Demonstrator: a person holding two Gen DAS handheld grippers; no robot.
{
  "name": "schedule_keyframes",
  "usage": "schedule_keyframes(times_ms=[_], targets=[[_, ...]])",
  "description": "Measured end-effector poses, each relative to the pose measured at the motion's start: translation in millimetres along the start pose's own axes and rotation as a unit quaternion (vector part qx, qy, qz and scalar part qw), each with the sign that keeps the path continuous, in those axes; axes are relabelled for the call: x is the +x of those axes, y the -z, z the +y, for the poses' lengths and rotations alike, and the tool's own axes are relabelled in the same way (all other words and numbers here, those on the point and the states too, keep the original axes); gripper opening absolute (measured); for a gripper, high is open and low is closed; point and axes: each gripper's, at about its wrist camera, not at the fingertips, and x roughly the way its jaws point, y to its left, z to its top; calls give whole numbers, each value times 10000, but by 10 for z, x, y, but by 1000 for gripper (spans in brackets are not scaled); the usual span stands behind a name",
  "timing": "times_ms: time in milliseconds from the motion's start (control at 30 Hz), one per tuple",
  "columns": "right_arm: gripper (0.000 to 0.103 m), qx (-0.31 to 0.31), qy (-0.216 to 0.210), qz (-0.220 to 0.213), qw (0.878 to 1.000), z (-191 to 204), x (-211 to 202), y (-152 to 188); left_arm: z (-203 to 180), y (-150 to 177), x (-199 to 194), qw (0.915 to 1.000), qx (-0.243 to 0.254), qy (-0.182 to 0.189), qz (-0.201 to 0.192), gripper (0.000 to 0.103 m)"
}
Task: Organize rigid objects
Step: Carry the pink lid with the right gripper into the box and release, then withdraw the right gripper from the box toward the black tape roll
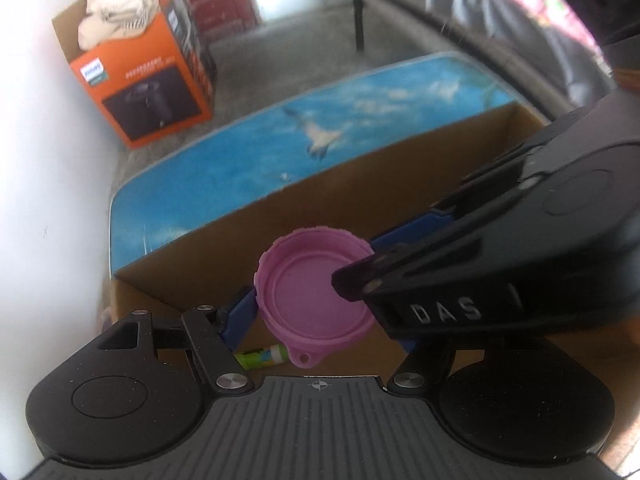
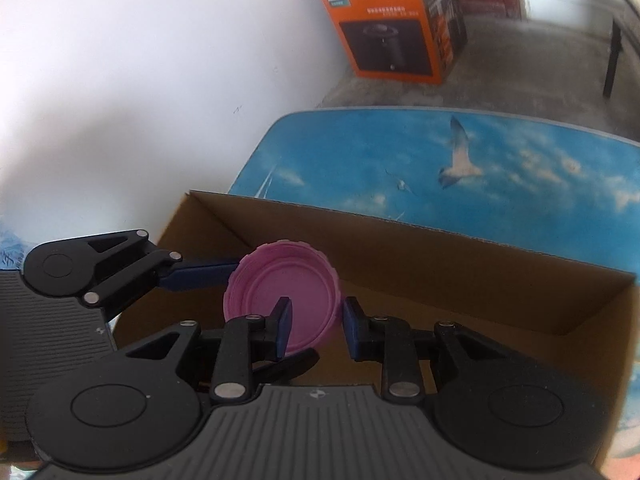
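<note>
The orange carton [image 2: 390, 20] bears the brand "PHILIPS" on a small white-and-green panel (the line beneath is too blurred to read). The right gripper [image 1: 352, 286] carries raised letters "DAS".

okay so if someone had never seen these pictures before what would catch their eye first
Probably the round pink silicone bowl, held over the open brown cardboard box by both grippers: the left gripper spans its sides, the right gripper pinches its rim. Next, the blue sky-and-seagull tabletop under the box, and the orange appliance carton on the floor beyond.
</note>
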Motion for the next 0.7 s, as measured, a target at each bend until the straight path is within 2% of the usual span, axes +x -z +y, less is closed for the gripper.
schedule_keyframes(times_ms=[133, 367, 700], targets=[[29, -39, 45, 34, 10000, -46, 98, -24, 18, -78, 118, 9994, -155, 60, 308, 70], [29, -7, 171, 159, 9997, -85, 272, -50, -68, -129, 201, 9987, -13, -162, 481, 71], [29, 46, 289, 99, 9995, -152, 333, -51, -100, -157, 125, 9991, -23, -243, 357, 75]])
